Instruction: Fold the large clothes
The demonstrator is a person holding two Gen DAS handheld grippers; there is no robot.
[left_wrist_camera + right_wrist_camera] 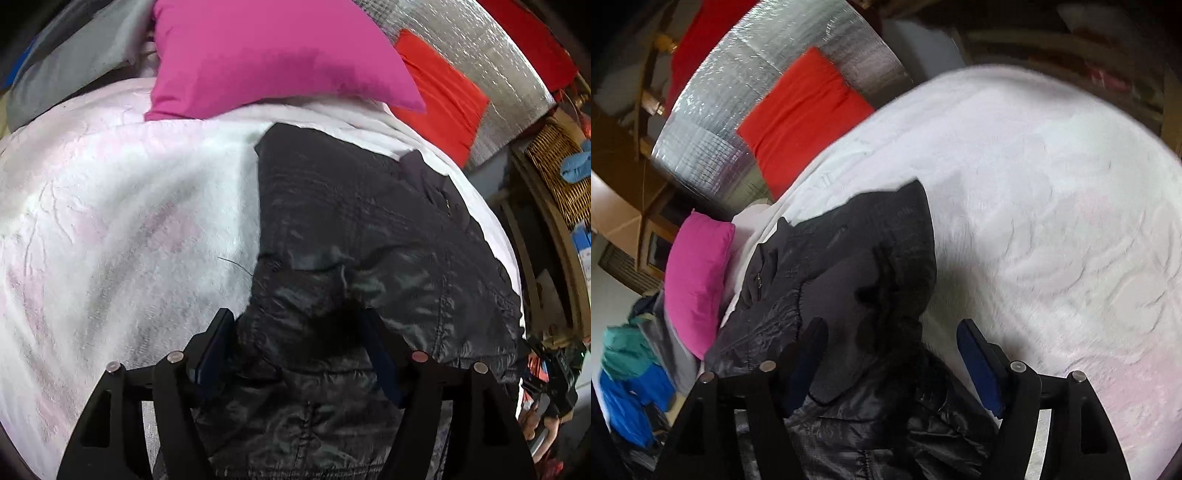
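**Both tools on the black jacket, fold about to be made**

Left wrist view first: the left tool (295,354) has its two fingers spread, with a bunched ridge of the black jacket (369,229) sitting between them. The pads look close to the fabric on both sides, but I cannot tell whether they are actually pinching it. The jacket lies on the white bed cover (129,221), stretching away from the tool toward the pink pillow (273,55), with the cover bare to its left. Beyond the pillow, a red cloth (443,96) hangs against a silver foil sheet (491,62).

Now the right wrist view: the right tool (892,354) is parted as well, its left finger pressed against the jacket (849,258), its right finger just clear of the cloth. Nothing clamped here, by the look of it. The pink pillow (698,280) lies just left of the jacket.

My read: this is the gripping step before a fold. Next move calls for both tools to close on the near edge together, then lift and carry it toward the pillow.

No brand, label or writing is readable in either view.
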